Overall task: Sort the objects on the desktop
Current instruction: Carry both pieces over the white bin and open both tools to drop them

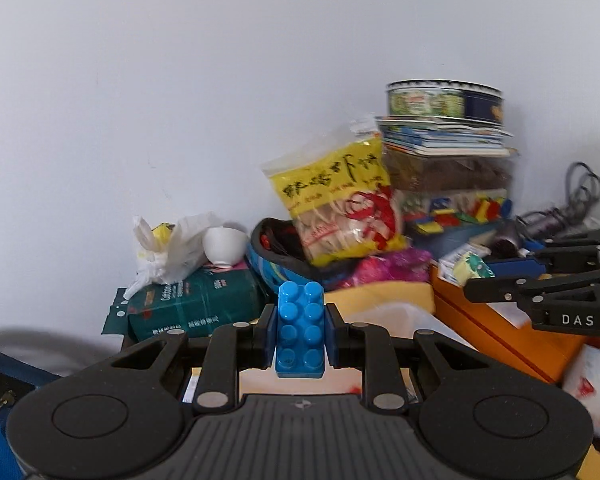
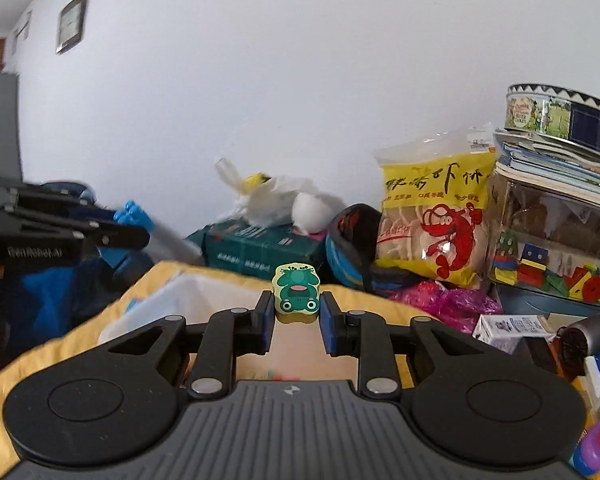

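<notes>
Left gripper (image 1: 300, 330), lower centre of the left wrist view: black two-finger tool with blue pads, pinching a bright blue studded plastic building brick (image 1: 300, 330). The brick sits upright between the pads, studs facing the camera, its top rising above the fingertips.

Right gripper (image 2: 296, 314), lower centre of the right wrist view: same make, clamped on a small pale-yellow block printed with a green frog (image 2: 296, 294). The block is held at the very fingertips, the frog's face upside down.

Each tool shows in the other's view: the right gripper at the right edge of the left view, with the frog block at its tip; the left gripper at the left edge of the right view, blurred, with the blue brick at its tip.

Just beyond the fingers: a yellow-rimmed container with a white inside (image 2: 204, 296), centre of the right view. An orange box (image 1: 500, 332) lies right of centre in the left view.

Middle ground: a dark green printed packet (image 1: 192, 308) with a knotted white plastic bag (image 1: 168, 252) and a white bowl-shaped item (image 1: 224, 246) on top; a crumpled magenta bag (image 2: 448, 300).

Further back: a yellow and clear snack bag with a red shrimp drawing (image 2: 436, 216), leaning against a clear plastic tub of coloured wooden blocks (image 2: 556, 248). A stack of booklets (image 2: 560, 168) tops the tub, and a round printed tin (image 2: 560, 114) tops the stack.

Rear: a plain white wall (image 2: 280, 80); a framed picture (image 2: 72, 24), upper left of the right view.
</notes>
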Demonstrator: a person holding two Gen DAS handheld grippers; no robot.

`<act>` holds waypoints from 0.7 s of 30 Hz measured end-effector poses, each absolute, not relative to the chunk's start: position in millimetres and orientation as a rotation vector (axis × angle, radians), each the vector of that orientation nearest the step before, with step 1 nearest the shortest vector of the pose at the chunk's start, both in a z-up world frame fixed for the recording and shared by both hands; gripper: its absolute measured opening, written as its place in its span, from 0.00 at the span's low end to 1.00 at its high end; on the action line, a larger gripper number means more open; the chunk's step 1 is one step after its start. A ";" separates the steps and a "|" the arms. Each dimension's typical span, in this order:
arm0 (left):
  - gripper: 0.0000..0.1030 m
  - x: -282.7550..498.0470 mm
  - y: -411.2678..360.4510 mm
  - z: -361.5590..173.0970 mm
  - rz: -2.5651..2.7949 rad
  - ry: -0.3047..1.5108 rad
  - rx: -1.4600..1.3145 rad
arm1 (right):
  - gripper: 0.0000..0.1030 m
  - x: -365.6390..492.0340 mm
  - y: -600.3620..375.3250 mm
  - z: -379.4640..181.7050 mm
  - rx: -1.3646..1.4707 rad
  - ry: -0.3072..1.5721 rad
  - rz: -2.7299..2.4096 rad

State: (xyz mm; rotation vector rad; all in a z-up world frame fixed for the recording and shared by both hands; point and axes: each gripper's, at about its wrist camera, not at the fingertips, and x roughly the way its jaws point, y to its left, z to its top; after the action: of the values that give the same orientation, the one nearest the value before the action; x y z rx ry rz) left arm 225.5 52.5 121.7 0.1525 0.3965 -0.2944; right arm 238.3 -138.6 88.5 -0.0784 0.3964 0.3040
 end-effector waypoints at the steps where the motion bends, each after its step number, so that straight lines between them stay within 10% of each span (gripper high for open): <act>1: 0.26 236.3 51.2 120.7 -0.291 0.397 0.144 | 0.26 248.2 -136.3 86.9 -0.072 0.404 0.294; 21: 0.56 223.0 39.0 80.1 -0.290 0.459 0.229 | 0.47 222.0 -123.9 62.9 -0.213 0.407 0.383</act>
State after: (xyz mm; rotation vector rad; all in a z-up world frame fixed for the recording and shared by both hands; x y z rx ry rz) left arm 223.0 39.0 80.1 0.2290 0.4591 -0.2902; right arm 222.0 -123.9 62.9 -0.2132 0.4073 0.3828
